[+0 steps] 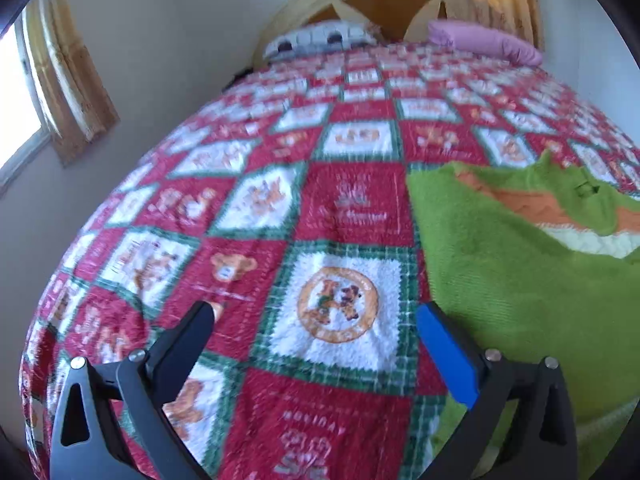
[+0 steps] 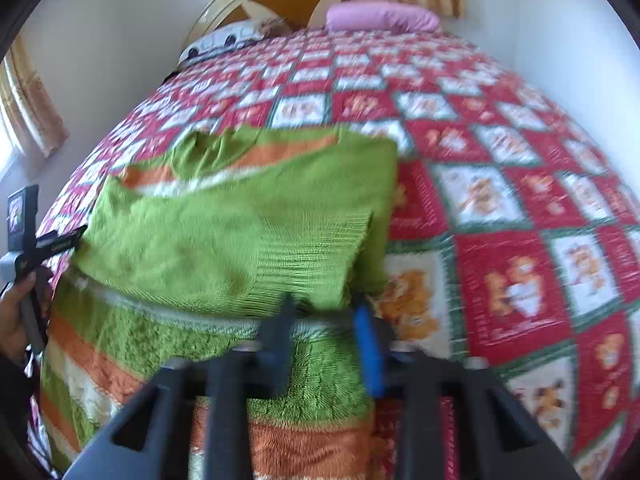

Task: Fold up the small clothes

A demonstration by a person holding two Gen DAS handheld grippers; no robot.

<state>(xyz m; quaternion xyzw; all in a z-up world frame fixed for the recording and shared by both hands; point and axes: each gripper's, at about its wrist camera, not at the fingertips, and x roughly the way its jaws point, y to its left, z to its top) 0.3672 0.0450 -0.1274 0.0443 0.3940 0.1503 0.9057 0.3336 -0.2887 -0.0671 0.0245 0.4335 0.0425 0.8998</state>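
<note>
Right gripper (image 2: 326,316), low centre of its view, pinches a folded flap of the green sweater (image 2: 240,232) on the quilt (image 2: 520,160). Left gripper (image 1: 316,320) hangs released beside it. Fold underway; next likely laying the flap flat.

The sweater (image 2: 240,220) is green with orange and white stripes; the quilt (image 1: 280,200) has red and white squares with green borders; the pillow (image 1: 484,42) is pink.
</note>
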